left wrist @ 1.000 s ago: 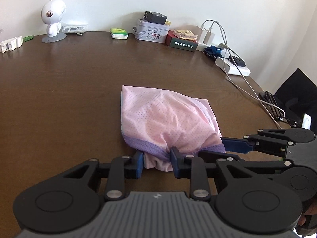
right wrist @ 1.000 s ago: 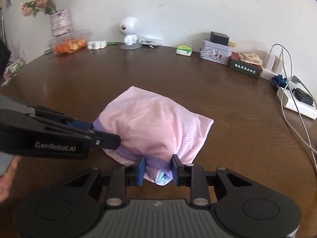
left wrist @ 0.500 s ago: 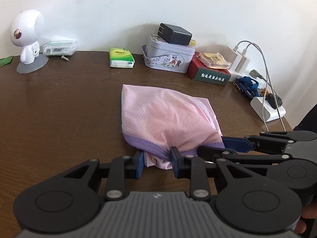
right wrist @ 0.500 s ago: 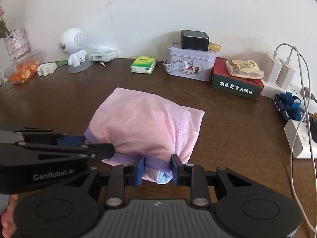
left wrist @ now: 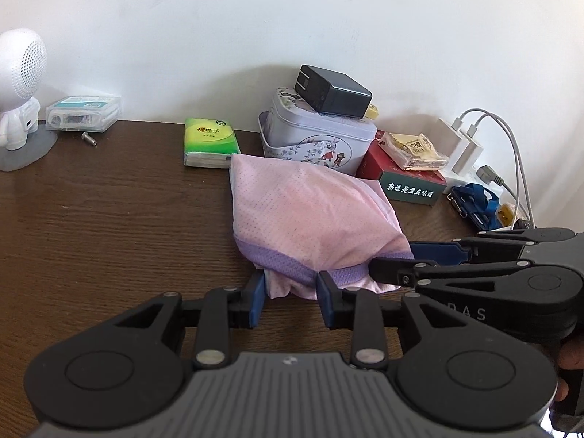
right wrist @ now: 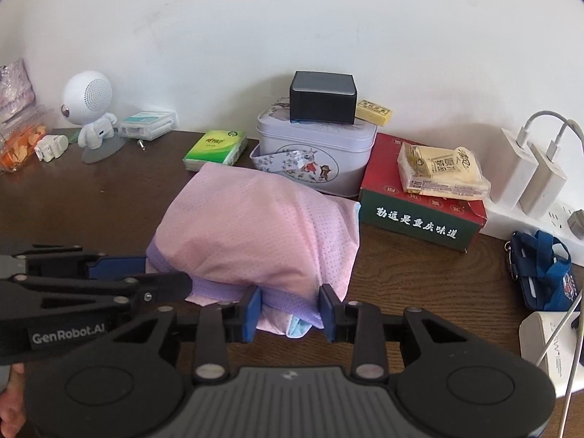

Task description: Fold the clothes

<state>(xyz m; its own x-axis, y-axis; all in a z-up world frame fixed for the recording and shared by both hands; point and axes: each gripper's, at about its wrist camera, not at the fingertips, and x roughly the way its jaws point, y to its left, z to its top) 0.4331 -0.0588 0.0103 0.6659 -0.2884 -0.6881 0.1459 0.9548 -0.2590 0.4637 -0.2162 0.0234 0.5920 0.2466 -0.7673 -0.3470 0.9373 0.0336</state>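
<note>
A folded pink mesh garment (left wrist: 306,215) with a purple band lies bundled on the brown table (left wrist: 109,226), close to the back row of items. My left gripper (left wrist: 288,294) is shut on its near left edge. My right gripper (right wrist: 288,308) is shut on its near right edge, where a light blue layer peeks out. The garment also shows in the right wrist view (right wrist: 262,230). Each gripper appears in the other's view: the right one (left wrist: 412,259) and the left one (right wrist: 146,273), both pinching the purple band.
Along the wall stand a white robot figure (right wrist: 89,109), a green tissue pack (left wrist: 210,142), a floral tin (right wrist: 321,146) with a black charger on it, a red-green box (right wrist: 423,204), white chargers (right wrist: 529,168) and a blue pouch (right wrist: 544,273).
Both grippers have carried the garment across the table toward the wall. The tin, tissue pack and box are now much closer, right behind the bundle.
</note>
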